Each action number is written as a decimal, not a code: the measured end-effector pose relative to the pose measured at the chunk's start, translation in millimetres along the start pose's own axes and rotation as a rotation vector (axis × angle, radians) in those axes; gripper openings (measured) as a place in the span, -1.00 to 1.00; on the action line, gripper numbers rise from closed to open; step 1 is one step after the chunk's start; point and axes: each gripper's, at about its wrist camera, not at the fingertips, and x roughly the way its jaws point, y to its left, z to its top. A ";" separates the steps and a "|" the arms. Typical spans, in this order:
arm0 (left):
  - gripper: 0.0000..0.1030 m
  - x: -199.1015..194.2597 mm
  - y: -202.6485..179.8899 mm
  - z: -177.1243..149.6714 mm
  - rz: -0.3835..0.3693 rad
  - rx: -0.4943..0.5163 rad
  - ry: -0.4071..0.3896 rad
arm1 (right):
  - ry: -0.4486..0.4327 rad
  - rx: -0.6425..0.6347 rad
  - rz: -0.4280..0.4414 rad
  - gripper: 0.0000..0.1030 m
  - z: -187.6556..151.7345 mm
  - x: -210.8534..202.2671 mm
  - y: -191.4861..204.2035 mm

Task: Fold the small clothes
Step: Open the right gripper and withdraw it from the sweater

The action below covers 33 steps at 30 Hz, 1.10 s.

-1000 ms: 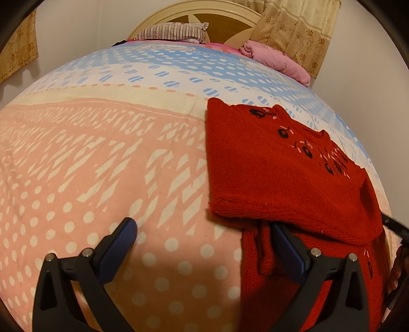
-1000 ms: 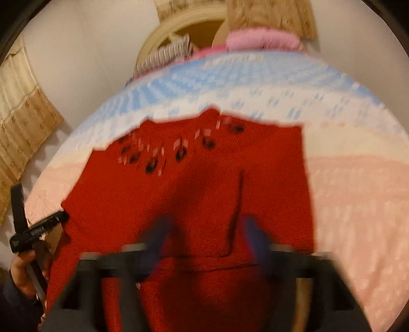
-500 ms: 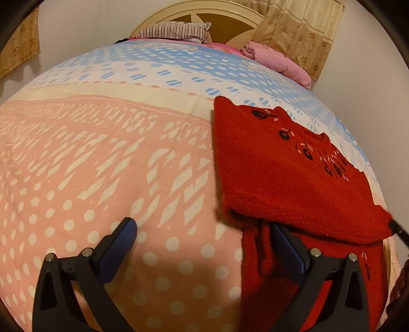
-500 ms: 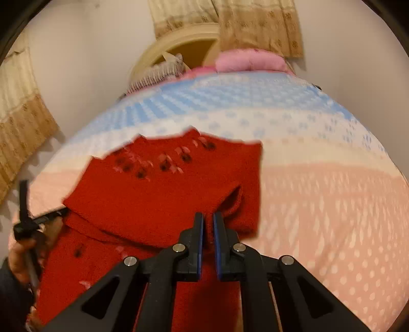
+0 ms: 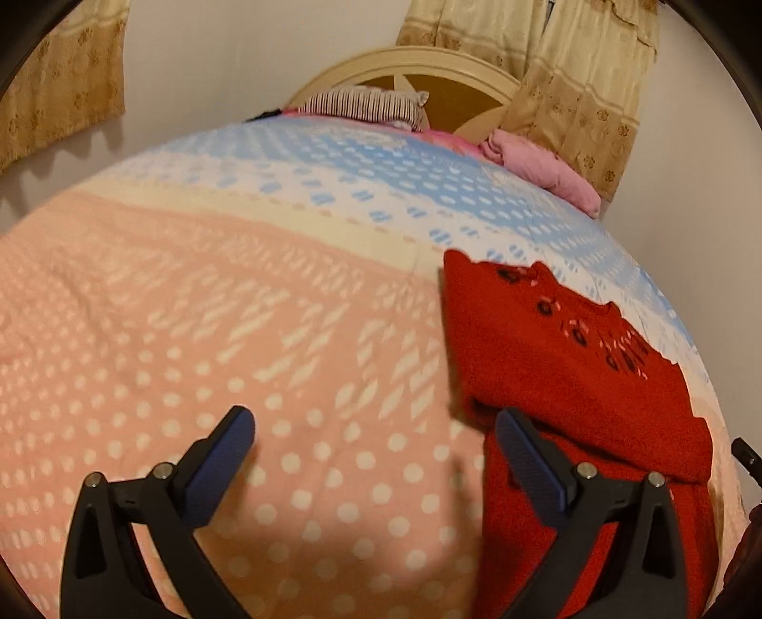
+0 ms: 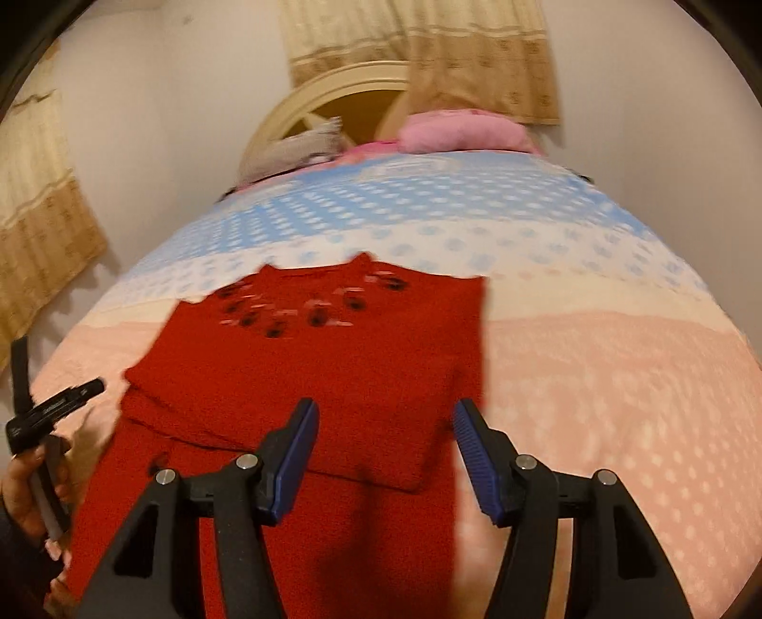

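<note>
Right wrist view: right gripper, jaws just opened and empty, hovers nearest the folded red knitted sweater on the bed, long axis running away; left gripper open, sweater to its right.

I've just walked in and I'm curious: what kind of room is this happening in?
Most likely a home bedroom. A red sweater lies on a bed with a dotted pink and blue bedspread, a curved headboard with pillows against it, and curtains on the wall behind.

red sweater hem cut off below, embroidery blurred
</note>
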 end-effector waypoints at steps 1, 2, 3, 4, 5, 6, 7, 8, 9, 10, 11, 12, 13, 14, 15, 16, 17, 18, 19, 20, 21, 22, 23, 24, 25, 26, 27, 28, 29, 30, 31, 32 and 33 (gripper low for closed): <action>1.00 1.1 -4.9 3.4 -0.005 0.011 0.000 | 0.006 -0.012 0.020 0.17 1.3 5.7 6.3; 1.00 2.6 -9.0 5.4 -0.008 0.020 0.001 | 0.009 -0.021 0.033 0.17 1.1 11.3 10.9; 1.00 4.8 -15.7 7.1 -0.006 0.031 0.002 | 0.013 -0.030 0.046 0.17 0.6 18.4 15.3; 1.00 7.8 -23.2 7.9 -0.004 0.049 0.003 | 0.018 -0.036 0.053 0.17 -0.5 25.5 18.0; 1.00 10.5 -28.9 7.5 0.002 0.073 0.008 | 0.024 -0.037 0.047 0.17 -2.1 31.0 20.0; 1.00 16.4 -36.8 6.3 0.028 0.116 0.018 | 0.043 -0.035 0.024 0.17 -5.8 41.0 18.6; 1.00 21.1 -41.9 4.1 0.064 0.154 0.023 | 0.061 -0.030 0.013 0.17 -9.2 47.1 16.7; 1.00 27.3 -47.6 -0.4 0.117 0.206 0.024 | 0.108 -0.006 0.001 0.17 -14.8 58.5 10.6; 1.00 34.1 -50.6 -6.5 0.164 0.253 0.033 | 0.128 0.015 0.005 0.17 -18.2 62.7 7.0; 1.00 39.9 -50.3 -9.5 0.179 0.268 0.061 | 0.123 0.038 0.027 0.17 -18.6 63.0 2.2; 1.00 42.4 -48.9 -9.0 0.168 0.264 0.076 | 0.122 0.048 0.037 0.20 -18.1 62.0 0.3; 1.00 40.8 -46.1 -6.7 0.161 0.250 0.071 | 0.126 0.054 0.048 0.22 -18.0 62.7 -0.9; 1.00 40.4 -44.7 -6.0 0.161 0.243 0.069 | 0.127 0.051 0.053 0.32 -19.1 63.4 -0.4; 1.00 42.1 -44.5 -6.1 0.158 0.248 0.073 | 0.128 0.036 0.057 0.43 -20.0 64.5 2.2; 1.00 41.9 -45.3 -6.8 0.157 0.249 0.073 | 0.130 0.017 0.056 0.47 -20.8 65.4 5.8; 1.00 41.9 -45.2 -6.6 0.156 0.248 0.072 | 0.133 0.000 0.048 0.52 -21.9 66.1 9.5; 1.00 41.7 -44.9 -6.3 0.156 0.247 0.071 | 0.136 -0.018 0.034 0.54 -22.6 67.1 13.0; 1.00 41.7 -44.9 -6.1 0.155 0.248 0.070 | 0.140 -0.038 0.017 0.55 -23.3 68.5 16.9; 1.00 40.8 -44.9 -6.2 0.154 0.247 0.068 | 0.142 -0.048 0.009 0.57 -23.5 69.6 18.7; 1.00 39.8 -44.6 -5.8 0.151 0.245 0.064 | 0.145 -0.056 0.004 0.58 -23.8 70.0 20.2; 1.00 37.4 -44.5 -6.0 0.146 0.242 0.060 | 0.146 -0.057 0.003 0.58 -23.8 69.6 20.2; 1.00 35.7 -44.4 -6.2 0.139 0.240 0.058 | 0.145 -0.054 0.006 0.58 -23.8 67.0 18.5; 1.00 33.0 -43.8 -6.8 0.133 0.236 0.057 | 0.142 -0.048 0.011 0.59 -23.7 64.7 17.1; 1.00 28.8 -42.9 -8.5 0.129 0.233 0.057 | 0.137 -0.037 0.020 0.58 -23.2 61.5 15.5; 1.00 27.0 -42.0 -9.0 0.125 0.230 0.059 | 0.136 -0.030 0.025 0.58 -23.1 59.5 15.1; 1.00 25.0 -41.5 -9.4 0.121 0.229 0.058 | 0.134 -0.023 0.030 0.58 -22.9 56.8 14.3; 1.00 22.7 -41.9 -10.8 0.118 0.231 0.057 | 0.124 -0.016 0.027 0.58 -23.7 51.1 13.3; 1.00 20.8 -42.5 -11.5 0.117 0.236 0.055 | 0.118 -0.015 0.025 0.59 -24.1 48.5 14.1; 1.00 18.6 -43.2 -12.3 0.116 0.242 0.051 | 0.112 -0.016 0.023 0.59 -25.3 44.9 14.9; 1.00 16.8 -44.2 -13.1 0.115 0.248 0.048 | 0.111 -0.020 0.021 0.59 -26.9 42.4 15.8; 1.00 15.0 -45.1 -13.5 0.115 0.252 0.046 | 0.112 -0.027 0.019 0.59 -27.8 41.3 16.8; 1.00 13.2 -45.8 -13.6 0.111 0.253 0.044 | 0.108 -0.033 0.015 0.59 -28.6 39.7 17.5; 1.00 11.8 -45.8 -13.7 0.108 0.253 0.043 | 0.100 -0.034 0.010 0.59 -29.1 37.4 17.9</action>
